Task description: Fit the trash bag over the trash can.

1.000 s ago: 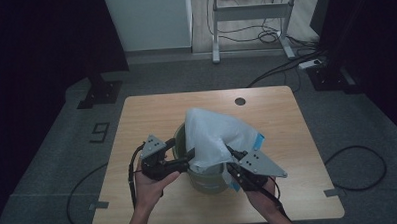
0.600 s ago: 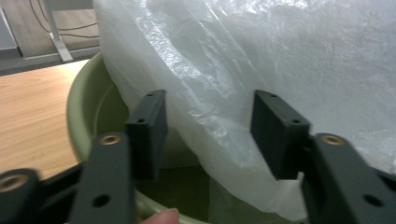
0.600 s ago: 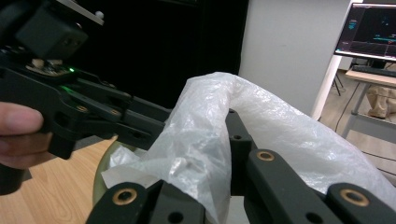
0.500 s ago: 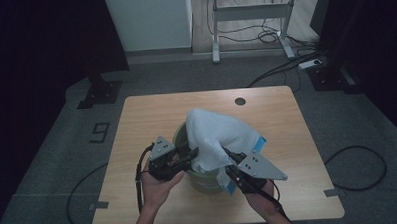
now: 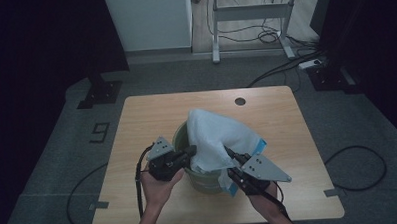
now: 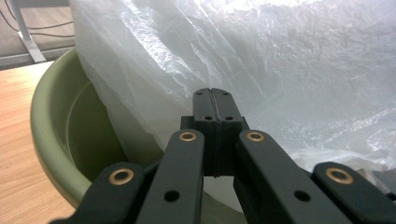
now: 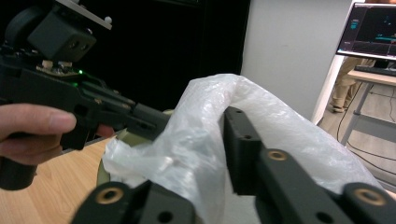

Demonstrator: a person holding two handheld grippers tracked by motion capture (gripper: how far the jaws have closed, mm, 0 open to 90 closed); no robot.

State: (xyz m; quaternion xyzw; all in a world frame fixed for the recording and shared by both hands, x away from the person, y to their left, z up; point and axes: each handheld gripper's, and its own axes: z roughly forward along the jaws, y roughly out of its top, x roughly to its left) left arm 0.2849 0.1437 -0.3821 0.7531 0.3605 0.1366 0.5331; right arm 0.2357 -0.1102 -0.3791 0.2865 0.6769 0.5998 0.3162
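From above I see a wooden table (image 5: pixel 151 118) on a grey floor, dark on both sides. Near its front edge stands a green bucket (image 5: pixel 180 137), most of it hidden under a white plastic bag (image 5: pixel 215 136) that billows up out of the mouth and spills over the right side of the rim. A bit of blue (image 5: pixel 260 146) pokes out from behind the bag on the right; I cannot tell what it is.

My left gripper (image 5: pixel 190 153) reaches in level from the left, at the bucket's near-left rim, its tips against the bag. In the left gripper view the pads (image 6: pixel 205 105) are pressed flat together, having just been closing. The bag rises right behind them and the bucket's inside curves away to the left, but I cannot make out whether any film is caught between the pads.

My right gripper (image 5: pixel 229 155) comes in from the right, its tips buried in the bag's folds. In the right gripper view one black finger (image 7: pixel 240 140) stands clear on the right with bag draped over and beside it, while the other is hidden under the plastic. Its jaws are narrowly parted and have just been opening; whether they pinch the bag I cannot tell.
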